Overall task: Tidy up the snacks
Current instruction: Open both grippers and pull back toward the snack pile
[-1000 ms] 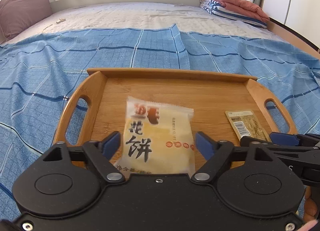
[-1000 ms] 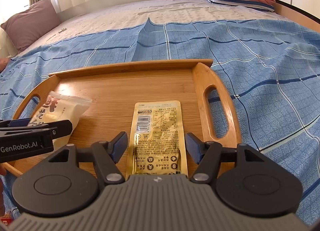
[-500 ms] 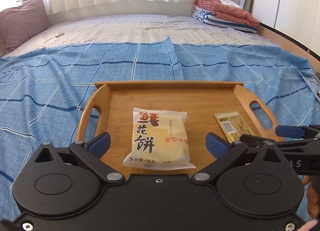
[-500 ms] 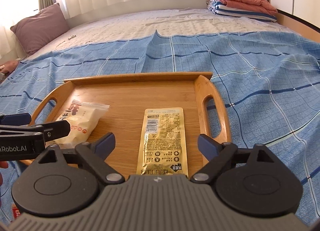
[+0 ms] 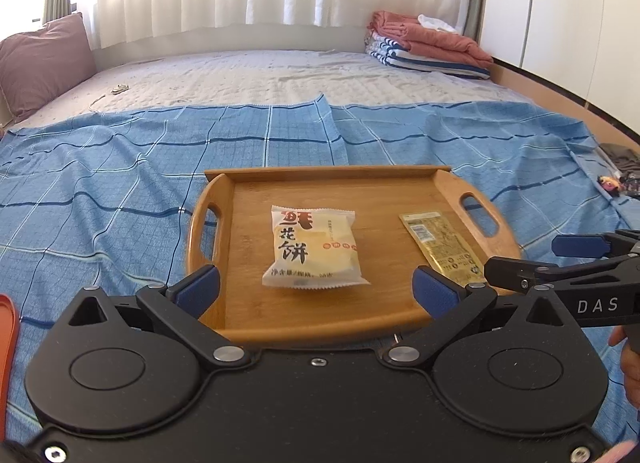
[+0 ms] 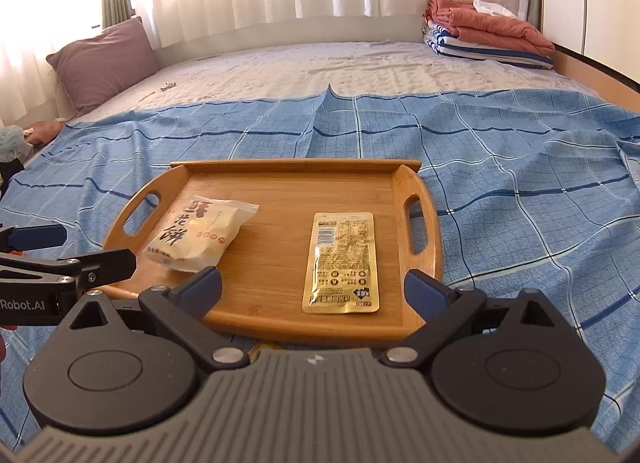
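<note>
While the oval bamboo tray sits on the blue checked bedspread, white pastry packet lies tray-left, gold foil sachet tray-right. Left gripper wide, empty; right gripper opening, empty. Risk: soft bedding tilts tray, snacks slide.

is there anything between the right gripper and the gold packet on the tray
Nothing visible does. The right gripper, jaws opening with nothing between them, looks straight at the gold packet, which lies flat on the wooden tray. The white pastry packet sits off to the left, apart from it.
</note>
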Motion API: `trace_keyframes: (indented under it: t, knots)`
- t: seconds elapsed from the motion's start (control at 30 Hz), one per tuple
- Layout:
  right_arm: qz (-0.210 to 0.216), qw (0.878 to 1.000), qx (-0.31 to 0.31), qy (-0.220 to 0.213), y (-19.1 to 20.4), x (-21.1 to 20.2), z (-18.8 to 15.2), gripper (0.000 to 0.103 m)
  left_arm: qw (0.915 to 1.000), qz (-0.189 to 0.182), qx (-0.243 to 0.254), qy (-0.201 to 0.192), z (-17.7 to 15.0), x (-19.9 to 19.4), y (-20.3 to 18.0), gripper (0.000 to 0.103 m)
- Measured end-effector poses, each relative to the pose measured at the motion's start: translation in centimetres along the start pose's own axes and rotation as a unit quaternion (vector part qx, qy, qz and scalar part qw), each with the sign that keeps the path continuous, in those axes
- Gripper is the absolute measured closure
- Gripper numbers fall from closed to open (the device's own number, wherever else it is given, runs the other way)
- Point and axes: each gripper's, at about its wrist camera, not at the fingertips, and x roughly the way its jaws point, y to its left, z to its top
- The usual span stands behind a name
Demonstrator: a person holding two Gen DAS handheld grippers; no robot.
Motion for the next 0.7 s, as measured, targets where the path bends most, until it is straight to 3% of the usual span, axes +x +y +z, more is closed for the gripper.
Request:
trace_keyframes:
  t: [0.37,0.7]
  knots:
    - [0.009,1.000,-0.008,-0.012,1.1,-4.6,-4.7,0.000,0.9996,-0.016,-0.008,-0.021,-4.4,-5.8,0.6,0.000]
    - [0.018,1.000,0.000,-0.013,1.1,-7.2,-9.4,0.000,0.9999,-0.005,-0.010,-0.008,-9.2,-7.1,1.6,0.000]
